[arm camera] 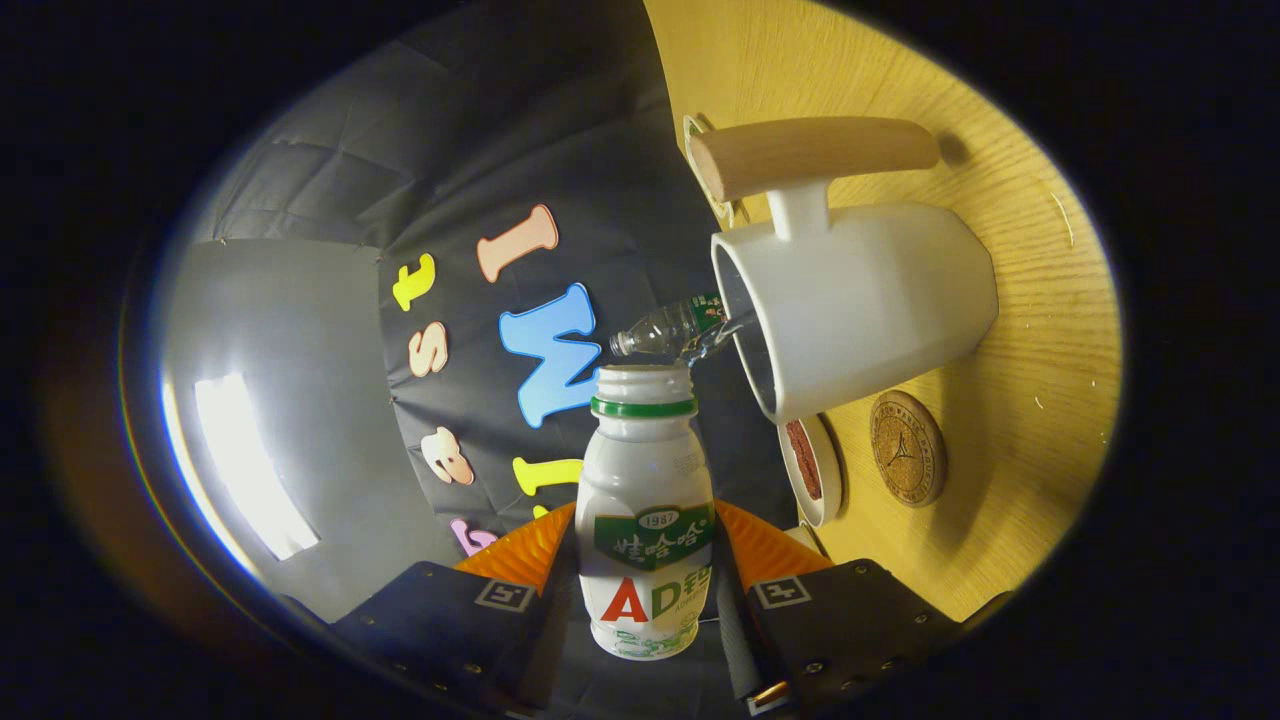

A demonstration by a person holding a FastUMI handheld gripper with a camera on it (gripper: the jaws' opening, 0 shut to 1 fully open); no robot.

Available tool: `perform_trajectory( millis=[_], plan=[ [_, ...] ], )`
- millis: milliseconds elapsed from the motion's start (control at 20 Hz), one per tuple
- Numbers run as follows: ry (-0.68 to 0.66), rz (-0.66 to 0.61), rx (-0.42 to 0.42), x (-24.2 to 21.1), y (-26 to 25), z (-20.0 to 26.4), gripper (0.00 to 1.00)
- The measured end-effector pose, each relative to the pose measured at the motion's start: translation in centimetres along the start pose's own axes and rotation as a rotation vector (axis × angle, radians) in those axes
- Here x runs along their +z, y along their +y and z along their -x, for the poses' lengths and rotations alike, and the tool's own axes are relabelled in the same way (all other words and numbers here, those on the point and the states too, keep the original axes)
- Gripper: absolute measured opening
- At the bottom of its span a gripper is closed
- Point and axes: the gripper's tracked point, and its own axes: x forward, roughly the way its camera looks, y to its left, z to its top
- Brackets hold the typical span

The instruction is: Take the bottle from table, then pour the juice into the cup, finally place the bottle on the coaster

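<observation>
My gripper point(645, 560) is shut on a small white juice bottle point(645, 500) with a green neck ring and an open mouth. The view is rolled about a quarter turn, so the bottle lies tipped on its side relative to the wooden table point(1040, 330). Its mouth sits close to the near rim of the white cup point(860, 300), slightly above rim level. The cup has a wooden handle point(815, 152) and stands on the table. I see no stream of juice. A round cork coaster point(907, 447) lies on the table beside the cup, on the side nearer the fingers.
A small white round dish with a reddish inside point(812, 470) lies next to the coaster, near the table's edge. A clear plastic bottle point(665, 330) shows beyond the juice bottle's mouth, by the cup's rim. The booth's dark cloth wall stands behind.
</observation>
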Motion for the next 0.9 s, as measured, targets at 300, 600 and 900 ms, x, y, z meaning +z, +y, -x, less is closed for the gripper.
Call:
perform_trajectory(
  millis=[300, 600, 900],
  plan=[
    [-0.008, -0.014, 0.005, 0.2, 0.05, 0.05, 0.64],
    [-0.013, -0.022, 0.011, 0.46, 0.02, 0.19, 0.64],
    [-0.022, -0.033, 0.017, 0.48, 0.1, 0.17, 0.64]
  ],
)
